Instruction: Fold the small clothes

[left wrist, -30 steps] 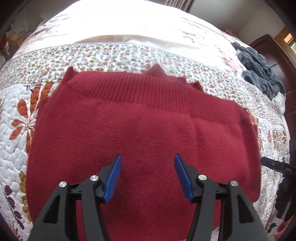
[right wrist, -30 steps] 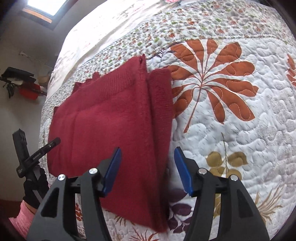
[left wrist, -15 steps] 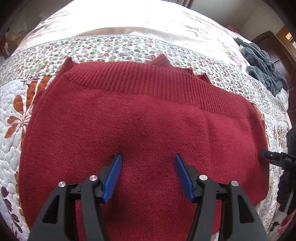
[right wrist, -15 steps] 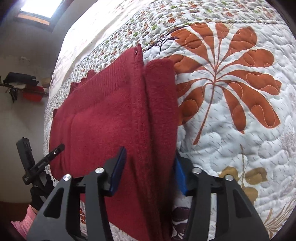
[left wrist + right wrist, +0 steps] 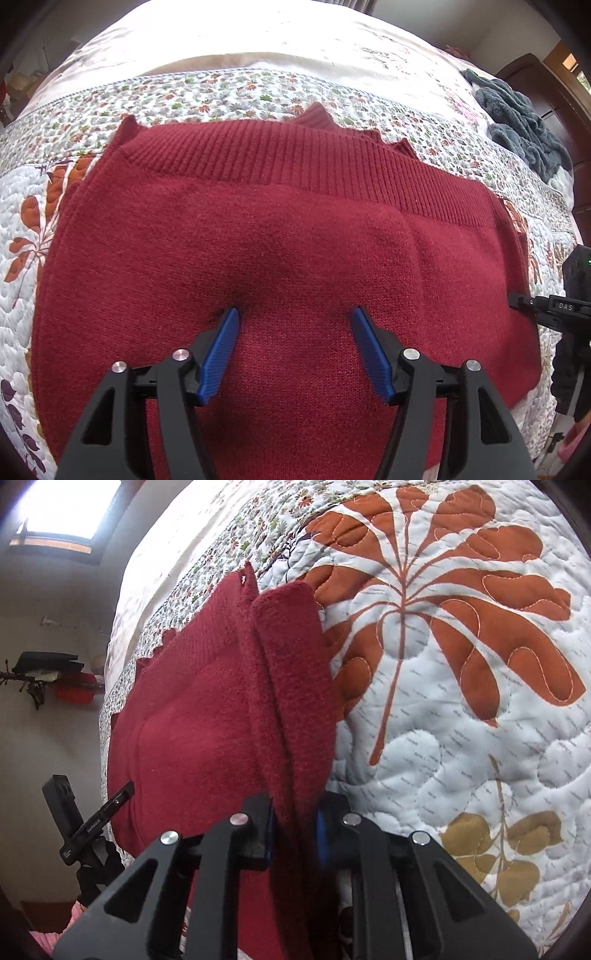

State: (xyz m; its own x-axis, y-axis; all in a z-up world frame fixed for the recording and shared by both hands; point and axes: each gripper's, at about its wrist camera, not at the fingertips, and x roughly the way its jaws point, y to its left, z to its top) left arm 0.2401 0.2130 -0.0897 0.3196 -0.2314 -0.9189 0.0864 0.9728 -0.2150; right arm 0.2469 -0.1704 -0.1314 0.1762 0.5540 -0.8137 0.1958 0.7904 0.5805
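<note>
A dark red knitted sweater (image 5: 280, 236) lies folded on the quilted bed, its ribbed hem toward the far side. My left gripper (image 5: 293, 317) hovers open just over the sweater's near middle, blue pads apart, nothing between them. In the right wrist view the same red sweater (image 5: 207, 723) fills the left half, and my right gripper (image 5: 293, 823) is shut on its thick folded right edge, which rises a little from the quilt. The other gripper's black tip (image 5: 110, 805) shows at the sweater's far left side.
The floral quilt (image 5: 461, 709) spreads to the right of the sweater. A dark grey fluffy garment (image 5: 521, 125) lies at the bed's far right, by a dark wooden door. The pale bedsheet (image 5: 258, 33) covers the far side.
My right gripper moved forward onto the sweater's folded right edge and shut on it. My left gripper sank lower and closer over the sweater's middle, staying open.
</note>
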